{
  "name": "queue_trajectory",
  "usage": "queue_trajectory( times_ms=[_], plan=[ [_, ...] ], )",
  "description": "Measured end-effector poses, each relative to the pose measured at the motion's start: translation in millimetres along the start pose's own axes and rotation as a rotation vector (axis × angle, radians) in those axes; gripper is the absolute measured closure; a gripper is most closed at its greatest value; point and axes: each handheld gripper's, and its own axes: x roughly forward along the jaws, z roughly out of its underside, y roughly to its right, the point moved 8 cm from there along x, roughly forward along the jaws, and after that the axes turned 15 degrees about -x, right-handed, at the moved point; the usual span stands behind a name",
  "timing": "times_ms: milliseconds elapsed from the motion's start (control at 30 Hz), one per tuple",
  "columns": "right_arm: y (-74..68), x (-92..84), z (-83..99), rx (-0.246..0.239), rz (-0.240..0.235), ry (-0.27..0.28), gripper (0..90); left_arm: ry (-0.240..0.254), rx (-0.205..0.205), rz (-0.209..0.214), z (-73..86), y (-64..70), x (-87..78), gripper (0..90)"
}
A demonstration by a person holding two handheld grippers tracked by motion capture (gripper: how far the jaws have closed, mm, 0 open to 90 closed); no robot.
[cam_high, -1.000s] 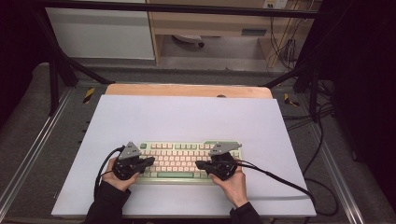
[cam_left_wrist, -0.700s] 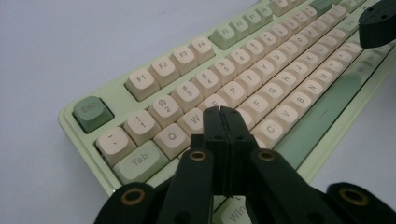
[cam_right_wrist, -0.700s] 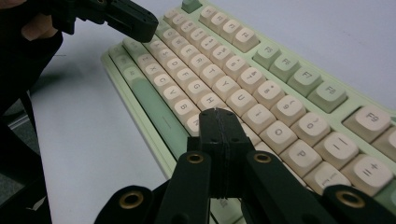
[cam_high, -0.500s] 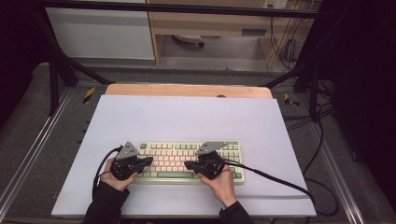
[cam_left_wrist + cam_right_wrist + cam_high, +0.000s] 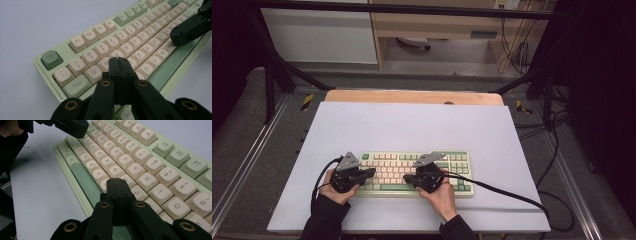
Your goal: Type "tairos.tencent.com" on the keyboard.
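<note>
High view: right tongs (image 5: 428,176) slid left along keyboard (image 5: 462,159), clenched like left tongs (image 5: 368,173); next keypress likely mid-row.

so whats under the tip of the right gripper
The right gripper, jaws shut, sits over the keyboard between the V and J keys. The key directly beneath the tip is covered, so it cannot be read.
</note>
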Motion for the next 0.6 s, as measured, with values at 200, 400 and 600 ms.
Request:
queue_trajectory(
  times_ms=[200,400,600],
  plan=[
    [0.0,3.0,2.5,-0.004,0.002,-0.012,90.0,0.0,-0.001,0.0,0.0,-0.2,0.2,89.6],
    [-0.5,4.4,3.1,-0.009,0.004,-0.012,90.0,-0.002,-0.001,0.0,0.4,0.1,0.9,89.6],
    [-0.7,4.6,4.4,-0.016,0.005,-0.021,90.0,-0.001,0.0,0.001,0.3,0.2,0.7,89.6]
  ],
)
